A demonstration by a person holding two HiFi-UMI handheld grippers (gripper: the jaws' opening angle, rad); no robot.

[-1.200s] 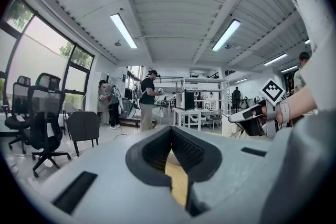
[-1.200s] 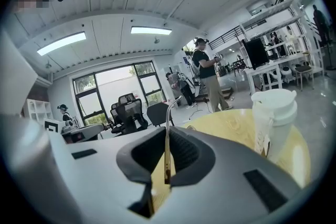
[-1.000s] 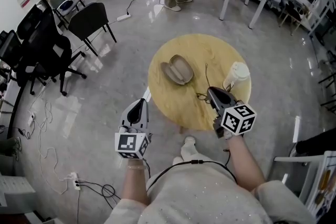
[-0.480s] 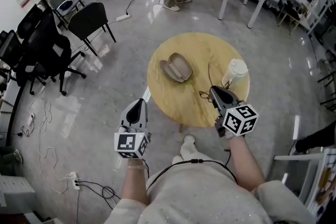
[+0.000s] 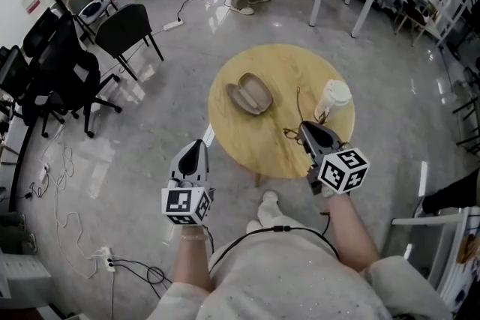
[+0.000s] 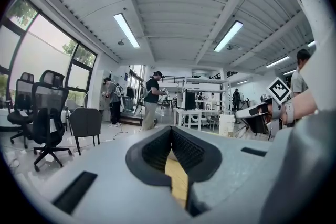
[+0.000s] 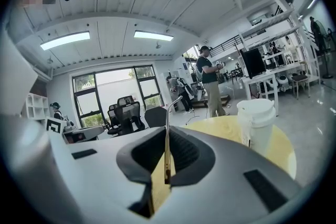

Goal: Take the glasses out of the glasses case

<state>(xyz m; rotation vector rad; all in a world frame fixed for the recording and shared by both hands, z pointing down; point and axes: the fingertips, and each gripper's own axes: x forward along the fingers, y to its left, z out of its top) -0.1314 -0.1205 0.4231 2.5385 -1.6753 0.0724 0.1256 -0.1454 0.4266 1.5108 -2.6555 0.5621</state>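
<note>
The right gripper (image 7: 167, 140) had its jaws clamped on one thin temple arm of the glasses (image 5: 292, 133), the arm standing upright between the ribbed pads with its curved tip rising above them. From the head view, the dark frame hung just ahead of those jaws over the near right part of the round wooden surface (image 5: 281, 67); whether it touched the wood I could not tell. The beige glasses case (image 5: 250, 95) lay open on the left part of the surface, well apart from the glasses. A white lidded cup (image 5: 334, 98) stood just beyond the right gripper. The left gripper (image 5: 196, 146) was held off the surface's near left edge, above the floor. Its jaws seemed to meet at the tips, with nothing between them.
</note>
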